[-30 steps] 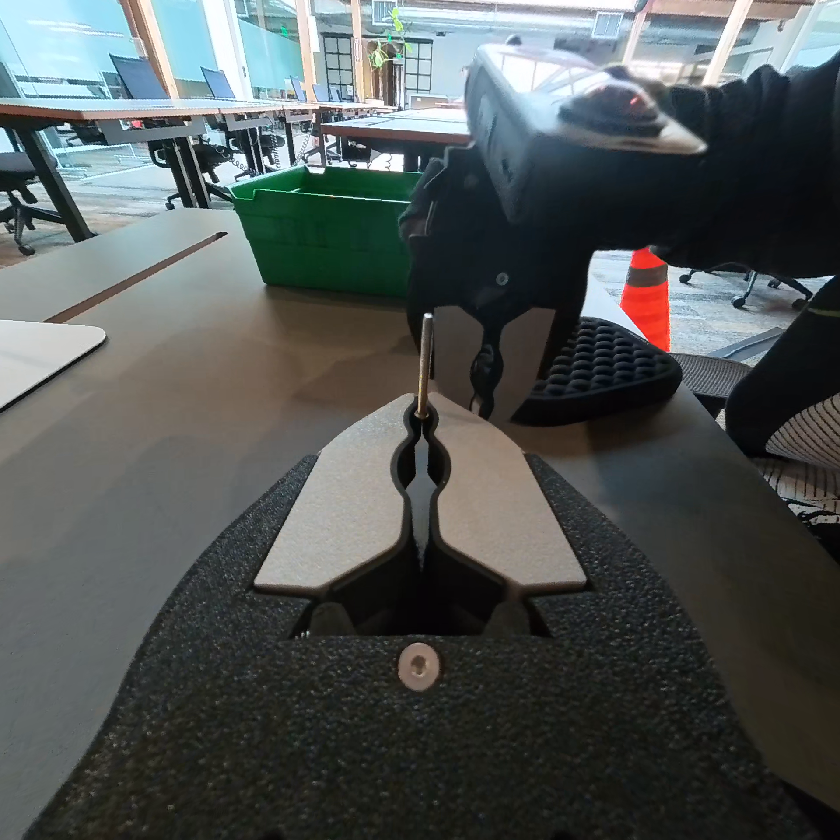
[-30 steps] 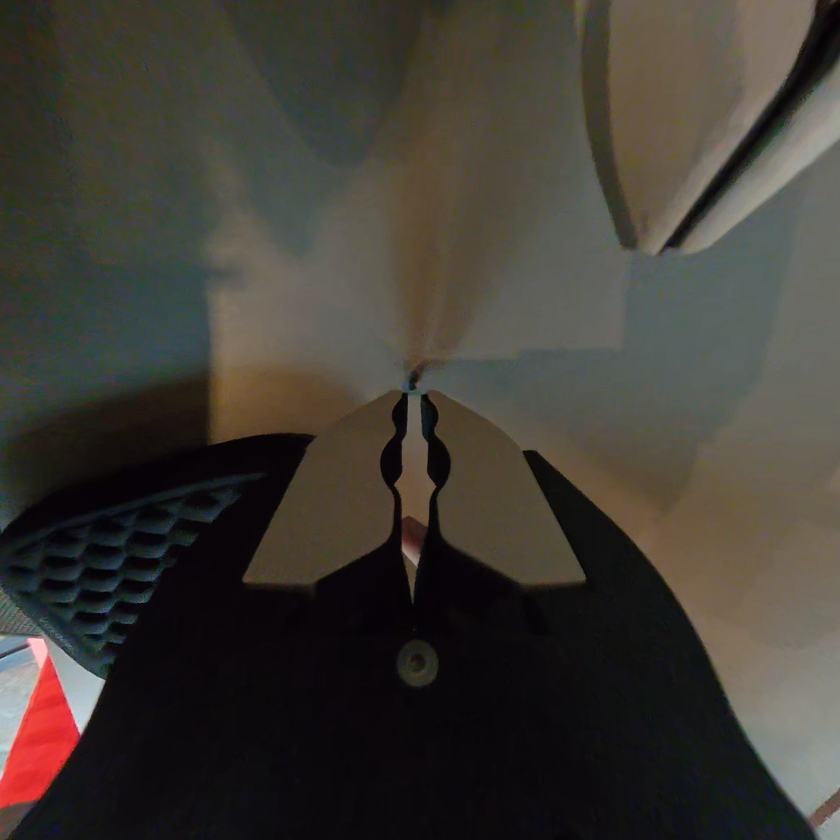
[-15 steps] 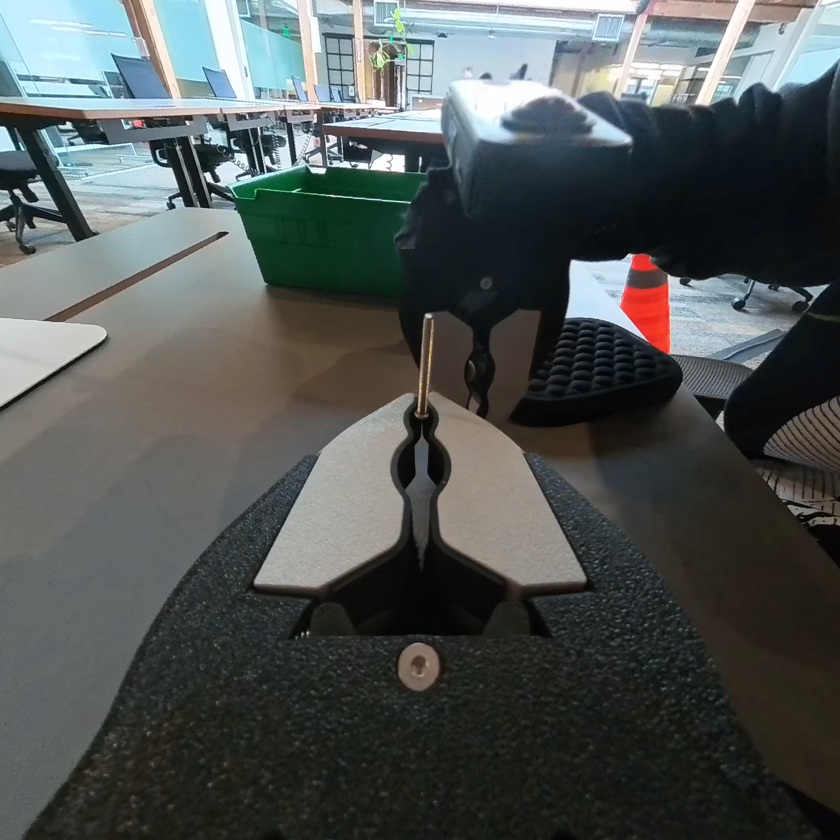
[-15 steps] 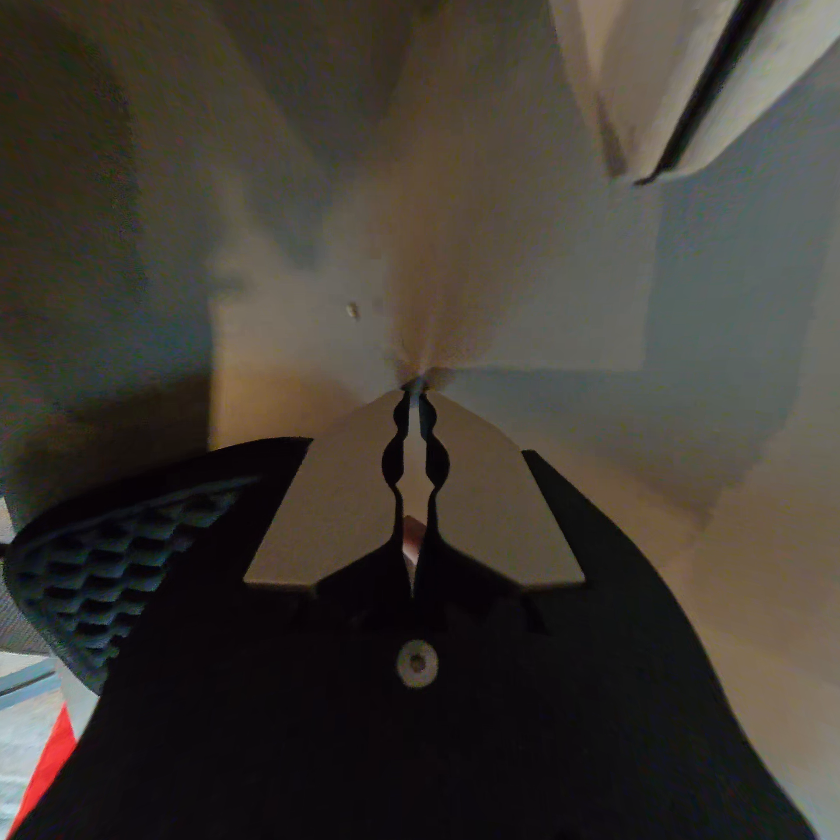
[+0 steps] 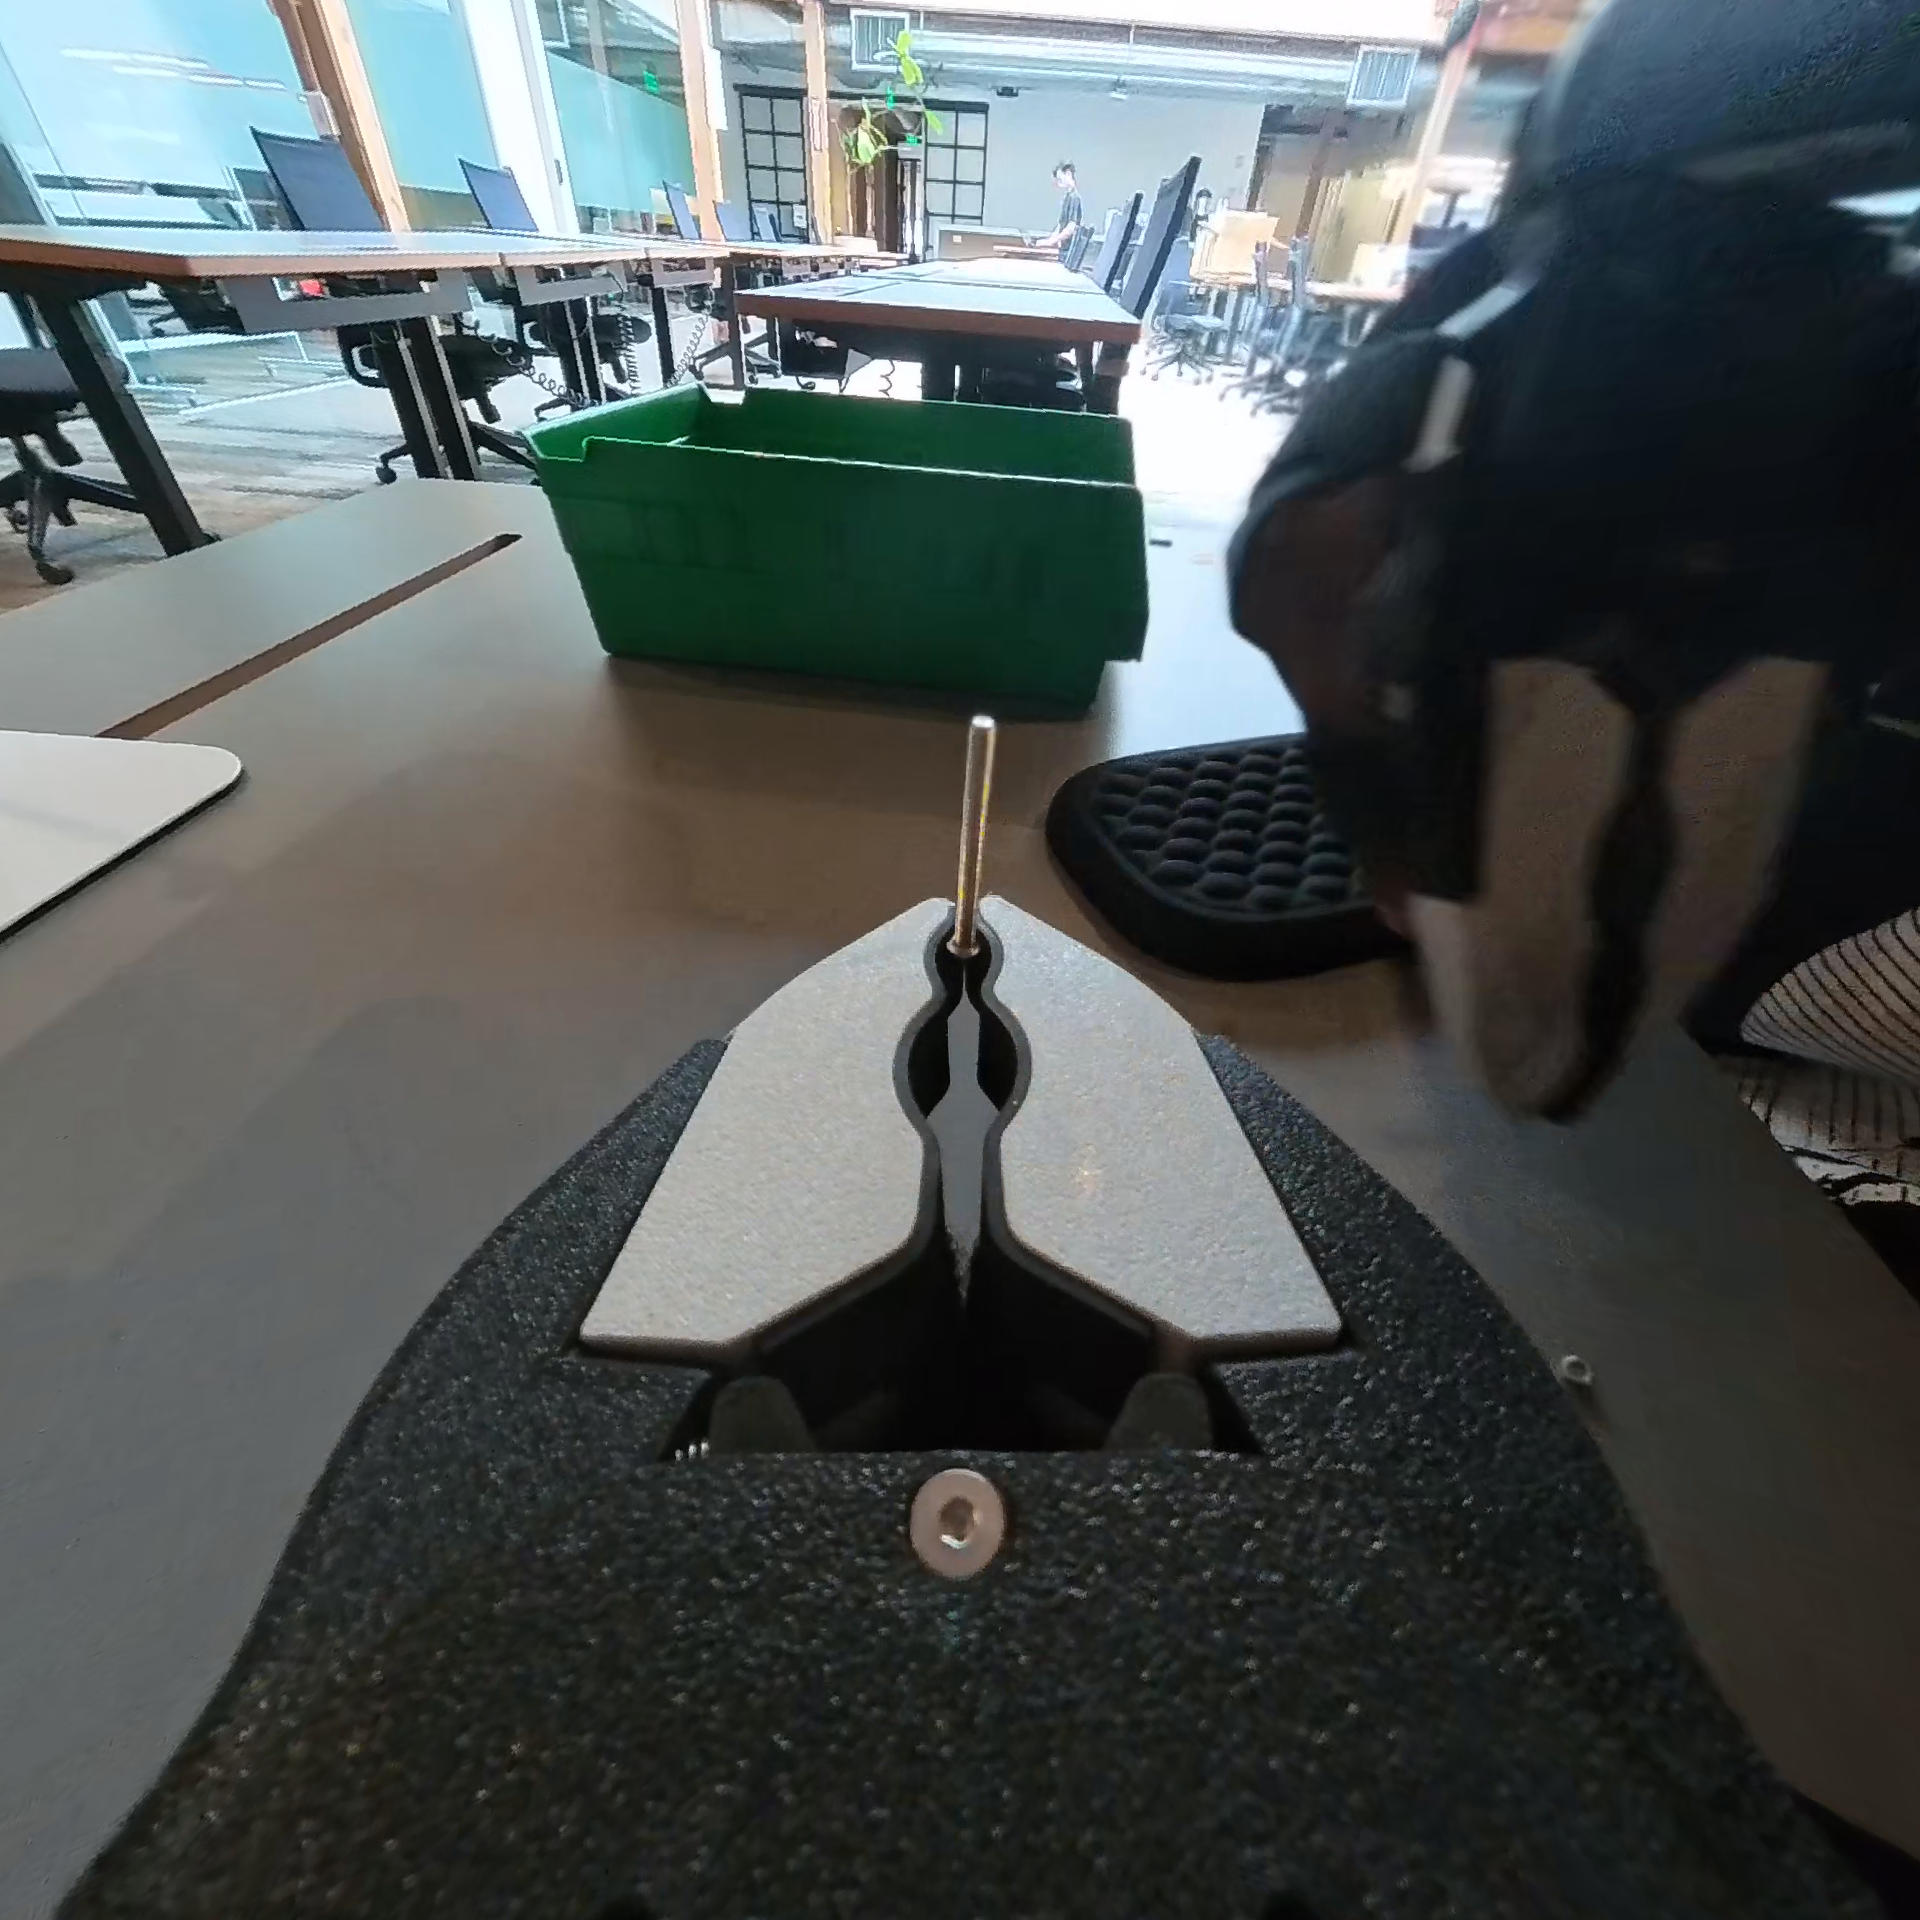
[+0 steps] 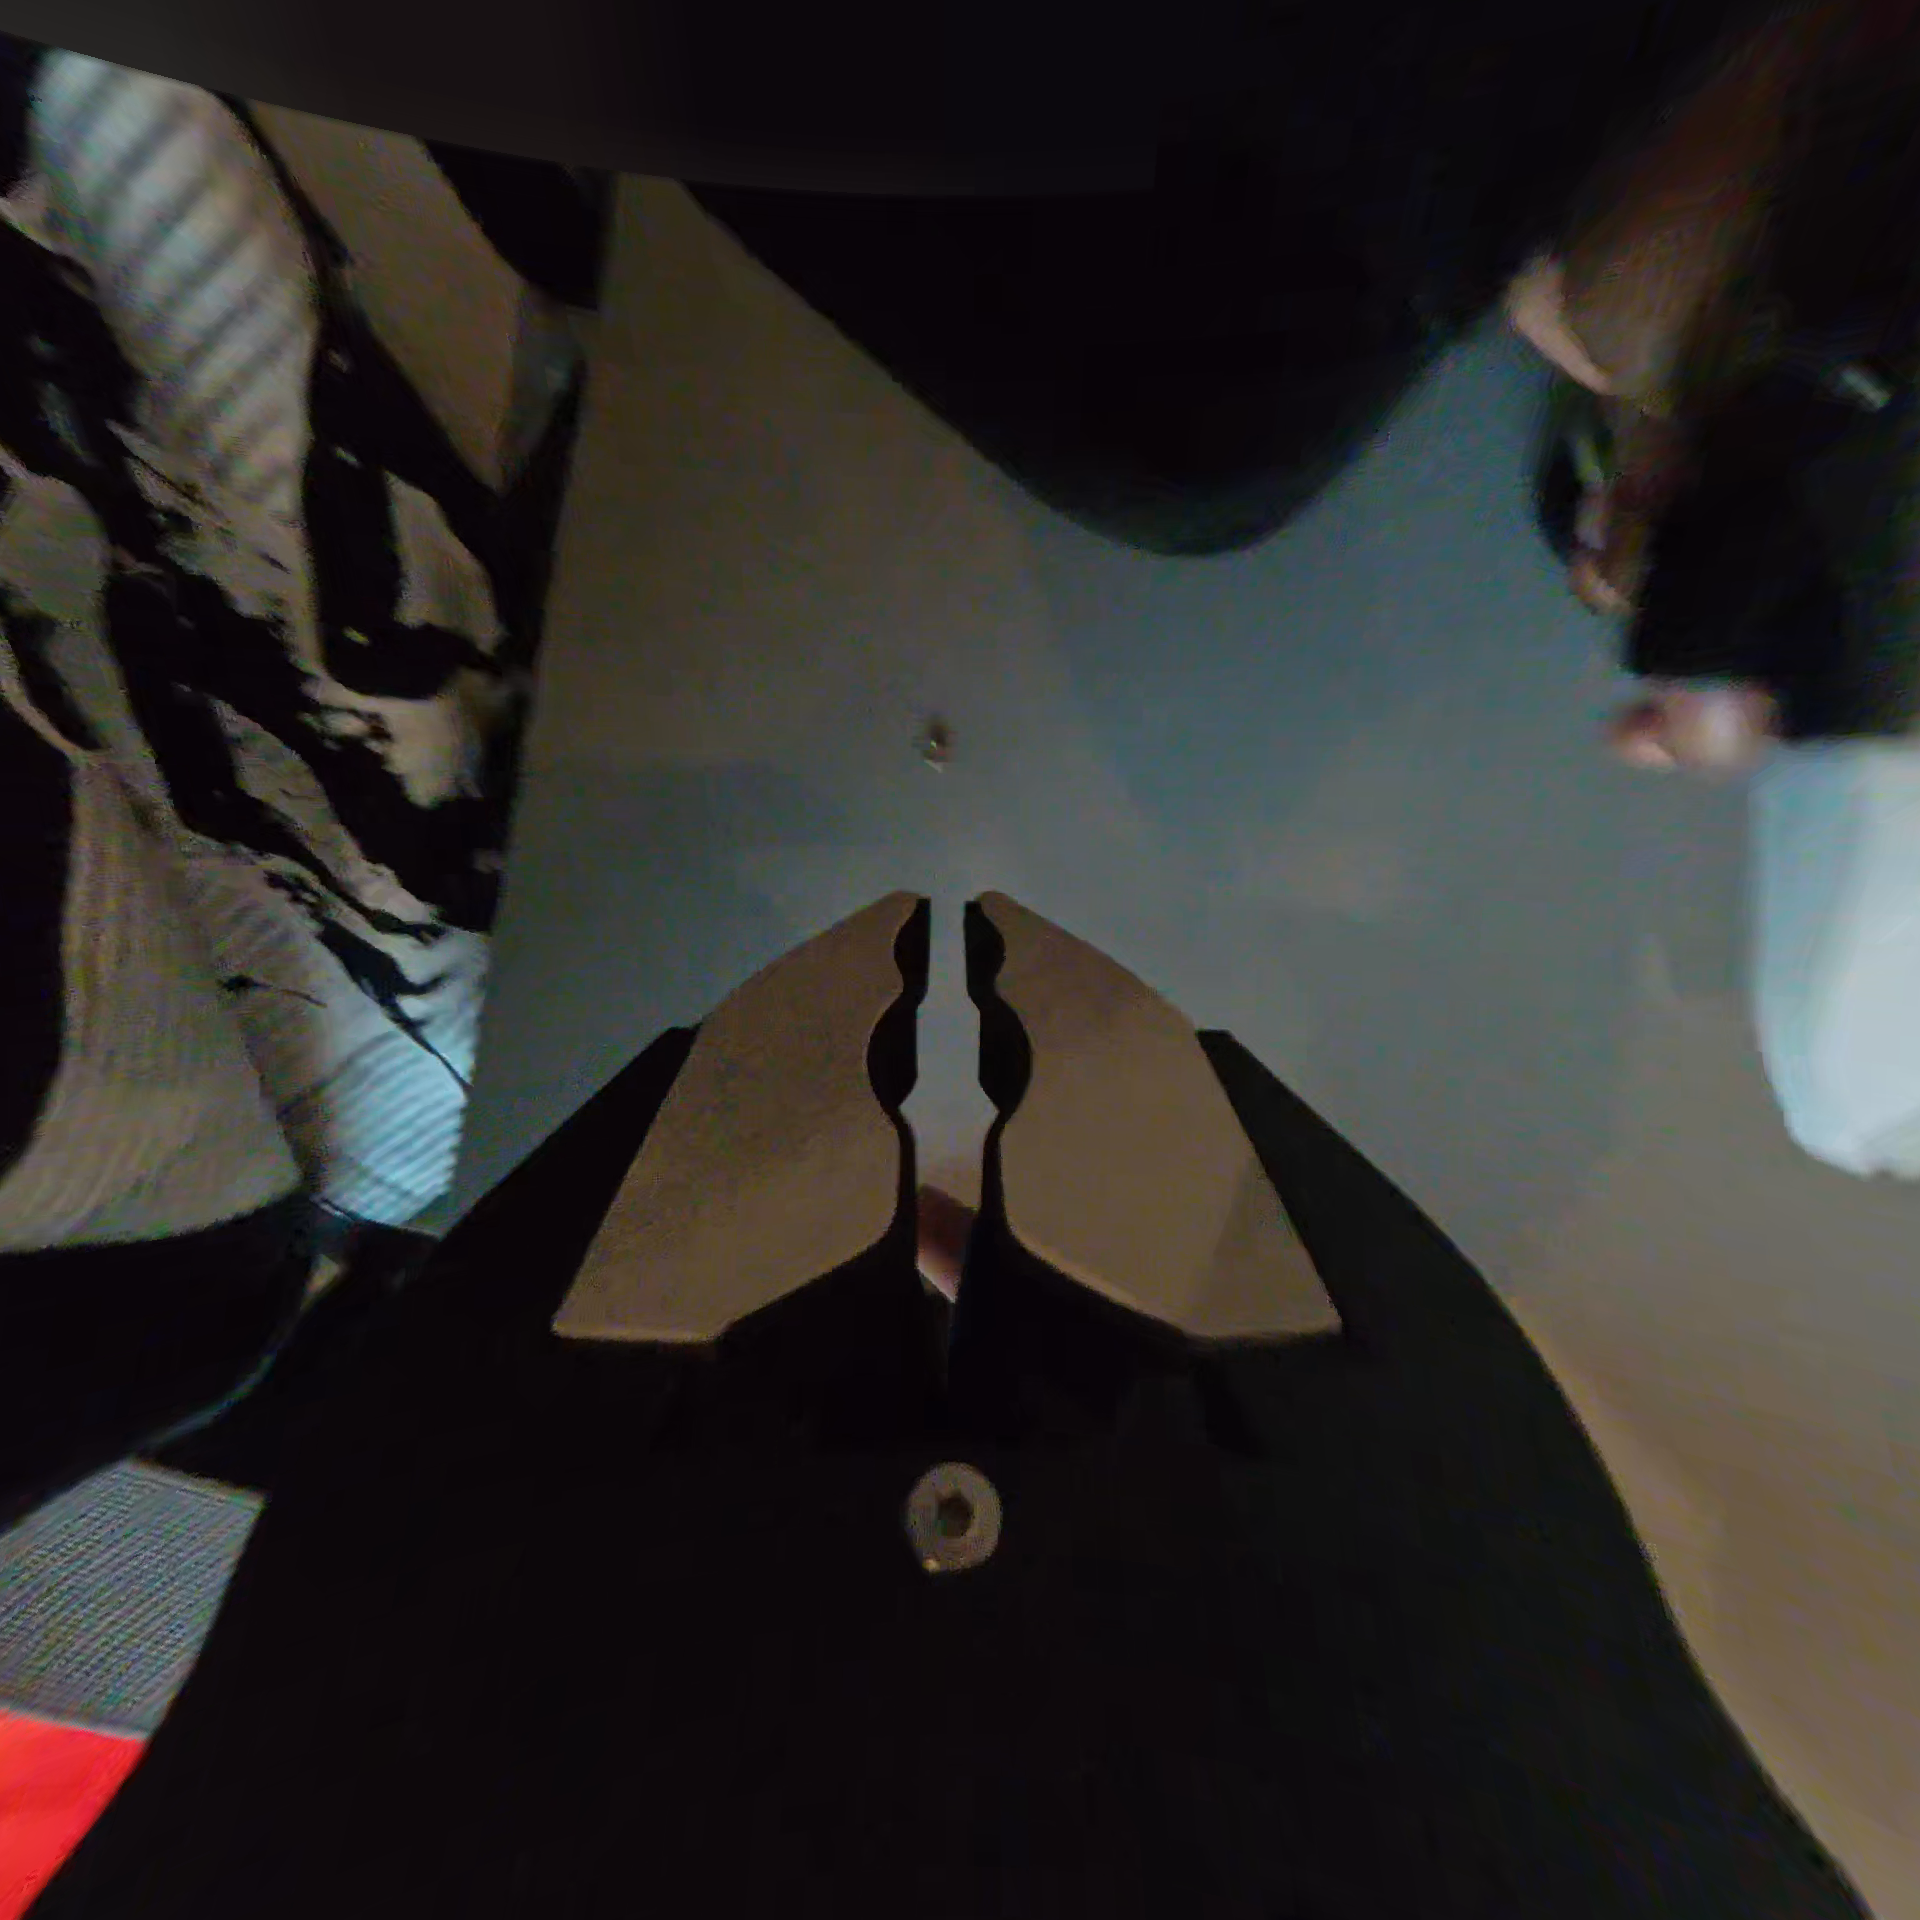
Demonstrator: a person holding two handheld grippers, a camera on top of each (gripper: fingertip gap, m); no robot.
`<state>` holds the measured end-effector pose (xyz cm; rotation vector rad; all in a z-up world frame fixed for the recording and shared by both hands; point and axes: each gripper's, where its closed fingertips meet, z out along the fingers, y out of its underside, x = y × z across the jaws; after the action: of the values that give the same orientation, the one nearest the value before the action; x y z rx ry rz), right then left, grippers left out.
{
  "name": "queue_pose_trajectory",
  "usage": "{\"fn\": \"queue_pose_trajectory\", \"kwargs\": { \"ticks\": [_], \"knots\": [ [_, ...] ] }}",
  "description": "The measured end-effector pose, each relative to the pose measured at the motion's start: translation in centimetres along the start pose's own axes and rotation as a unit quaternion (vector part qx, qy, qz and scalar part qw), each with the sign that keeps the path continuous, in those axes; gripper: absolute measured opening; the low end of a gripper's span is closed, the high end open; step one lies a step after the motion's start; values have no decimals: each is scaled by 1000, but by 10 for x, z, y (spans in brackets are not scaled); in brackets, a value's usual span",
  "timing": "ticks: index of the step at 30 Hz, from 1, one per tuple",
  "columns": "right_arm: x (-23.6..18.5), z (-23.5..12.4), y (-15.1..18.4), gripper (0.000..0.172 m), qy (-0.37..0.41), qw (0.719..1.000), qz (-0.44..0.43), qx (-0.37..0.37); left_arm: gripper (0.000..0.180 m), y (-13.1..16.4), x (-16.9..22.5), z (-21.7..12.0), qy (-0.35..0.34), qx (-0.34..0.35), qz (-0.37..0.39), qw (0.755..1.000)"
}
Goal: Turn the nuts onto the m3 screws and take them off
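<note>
My left gripper is shut on a thin silver screw, which stands upright out of the fingertips above the grey table. Its shaft is bare, with no nut on it. My right gripper points down at the table with its jaws slightly apart and nothing between the tips. It also shows blurred at the right of the left wrist view. A small nut lies on the table just beyond the right fingertips. A small nut also shows on the table in the left wrist view.
A green bin stands on the table behind the screw. A black honeycomb pad lies to its right. A white pad lies at the left edge. A person's patterned clothing is at the table's side. Left tips to right tips: about 12 centimeters.
The right gripper has swung from just behind the screw to the right and nearer. The small bit seen at its tips earlier no longer shows. The left gripper and screw have not moved.
</note>
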<state>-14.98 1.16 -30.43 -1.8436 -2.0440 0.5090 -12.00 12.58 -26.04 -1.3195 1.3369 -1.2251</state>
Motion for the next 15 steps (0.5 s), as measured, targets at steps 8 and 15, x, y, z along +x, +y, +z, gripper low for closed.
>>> {"fn": "queue_pose_trajectory", "kwargs": {
  "ticks": [8, 15],
  "knots": [
    [-10, 31, -13, 9, -11, 998, -27, -53, 0, 1, 1, 0, -2, -2, 6, 1000],
    [-5, 40, -8, 13, -19, 995, -23, -92, 0, 0, -1, -1, -7, -2, 8, 1000]
  ]
}}
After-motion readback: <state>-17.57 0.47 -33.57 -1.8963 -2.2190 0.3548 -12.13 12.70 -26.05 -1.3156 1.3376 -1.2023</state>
